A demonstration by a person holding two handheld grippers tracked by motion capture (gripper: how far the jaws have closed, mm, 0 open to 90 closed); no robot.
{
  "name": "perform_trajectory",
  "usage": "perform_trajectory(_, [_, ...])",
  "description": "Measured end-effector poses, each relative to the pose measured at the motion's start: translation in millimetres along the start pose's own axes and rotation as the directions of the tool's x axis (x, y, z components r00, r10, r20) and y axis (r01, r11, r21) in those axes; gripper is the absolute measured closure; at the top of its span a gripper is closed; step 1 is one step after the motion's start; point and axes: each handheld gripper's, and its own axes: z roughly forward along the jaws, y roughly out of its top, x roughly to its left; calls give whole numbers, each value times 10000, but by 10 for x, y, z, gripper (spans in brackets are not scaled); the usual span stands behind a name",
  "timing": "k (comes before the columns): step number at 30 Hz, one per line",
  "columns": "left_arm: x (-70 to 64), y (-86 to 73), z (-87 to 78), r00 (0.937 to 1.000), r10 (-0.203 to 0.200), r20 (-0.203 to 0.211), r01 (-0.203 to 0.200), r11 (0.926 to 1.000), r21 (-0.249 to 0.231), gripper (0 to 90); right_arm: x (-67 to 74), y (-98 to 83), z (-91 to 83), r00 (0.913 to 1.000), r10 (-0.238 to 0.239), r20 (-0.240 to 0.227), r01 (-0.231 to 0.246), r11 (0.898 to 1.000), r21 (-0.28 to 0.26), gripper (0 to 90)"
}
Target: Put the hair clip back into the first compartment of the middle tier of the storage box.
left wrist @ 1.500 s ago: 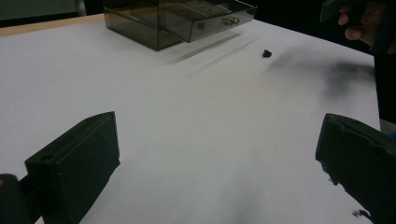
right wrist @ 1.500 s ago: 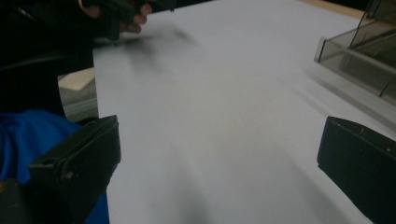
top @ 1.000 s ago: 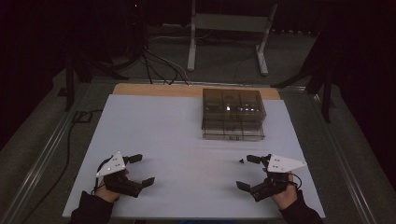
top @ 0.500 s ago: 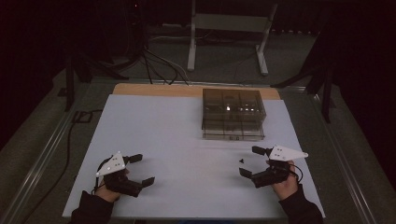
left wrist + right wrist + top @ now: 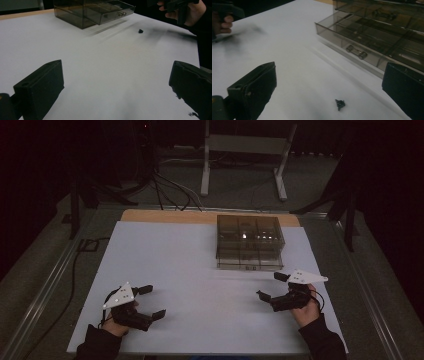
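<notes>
White bench top [image 5: 200,270], dark room behind with stand legs and cables on the floor. Small black part [image 5: 340,104] lies loose on the bench, just in front of the right gripper [image 5: 273,286], between its wide-apart jaws in the right gripper view; also seen as a dark speck in the left gripper view [image 5: 140,31]. Looks tiny, light, rigid, irregular with little prongs, so probably prone to skitter or flip if nudged; best taken by closing the jaws squarely across its body, low to the bench, not on a prong. Smoky clear drawer box [image 5: 249,241] sits beyond it toward the far edge, bottom drawer [image 5: 352,47] pulled out, with a metal handle on its front; likely where the part goes. Left gripper [image 5: 150,301] rests near the bench's front left, well apart from part and box, jaws wide apart, nothing between them. Right jaws likewise spread, nothing held.

Versus the earlier frames: right gripper has shifted forward and lifted a bit toward the box, now closer over the part; left gripper and box unchanged.
</notes>
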Motion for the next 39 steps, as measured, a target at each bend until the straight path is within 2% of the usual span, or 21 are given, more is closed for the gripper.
perform_trajectory(1, [2, -1, 1, 10000, -17, 5, 17, 10000, 10, 8, -12, 0, 2, 9999, 39, 156, -39, 10000, -7, 0])
perform_trajectory(8, [6, 0, 2, 10000, -56, 10, 56, 10000, -18, 7, -100, -23, 56, 9993, 260, 264, -265, 9995, 198, 0])
perform_trajectory(11, [4, 1, 2, 10000, -37, 24, 37, 10000, -36, 7, -115, -38, 86, 9991, 169, 380, -181, 9994, 309, 0])
perform_trajectory(15, [7, 1, 4, 10000, -45, 23, 45, 10000, -18, 7, -124, -53, 132, 9985, 501, 235, -514, 9969, 592, 0])
perform_trajectory(23, [9, -1, 8, 10000, -42, 48, 42, 10000, -18, 8, -139, -90, 233, 9982, 597, 56, -599, 9909, 1208, 0])
perform_trajectory(25, [11, -2, 9, 10000, -53, 57, 53, 10000, 3, 7, -156, -112, 276, 9961, 766, 448, -823, 9866, 1412, 98])
perform_trajectory(26, [9, -1, 9, 10000, -55, 53, 55, 10000, -8, 7, -156, -112, 276, 9961, 766, 448, -823, 9866, 1412, 98])
perform_trajectory(27, [8, 0, 8, 10000, -43, 56, 43, 10000, -19, 7, -164, -121, 289, 9938, 938, 598, -1014, 9848, 1411, 111])
perform_trajectory(28, [7, 0, 7, 10000, -32, 59, 32, 10000, -21, 7, -182, -138, 313, 9929, 1041, 573, -1122, 9802, 1631, 149])
perform_trajectory(29, [9, -2, 8, 10000, -48, 60, 48, 10000, -16, 7, -185, -146, 318, 9932, 930, 698, -1034, 9810, 1639, 172])
perform_trajectory(30, [11, -3, 9, 10000, -61, 68, 61, 10000, 11, 7, -185, -146, 318, 9932, 930, 698, -1034, 9810, 1639, 172])
perform_trajectory(32, [11, -2, 11, 10000, -61, 70, 61, 10000, 1, 7, -194, -147, 325, 9926, 1006, 686, -1112, 9784, 1745, 230])
perform_trajectory(33, [9, -1, 11, 10000, -46, 71, 47, 10000, -15, 8, -191, -149, 329, 9929, 935, 733, -1054, 9779, 1806, 264])
perform_trajectory(34, [10, -2, 11, 10000, -33, 74, 33, 10000, -9, 7, -183, -148, 337, 9936, 821, 774, -959, 9757, 1968, 337])
perform_trajectory(37, [16, -5, 10, 10000, -72, 67, 72, 10000, 30, 8, -179, -146, 346, 9947, 731, 726, -867, 9747, 2059, 443])
perform_trajectory(39, [14, -3, 8, 10000, -59, 65, 60, 10000, -16, 7, -171, -145, 351, 9949, 704, 727, -842, 9743, 2090, 464])
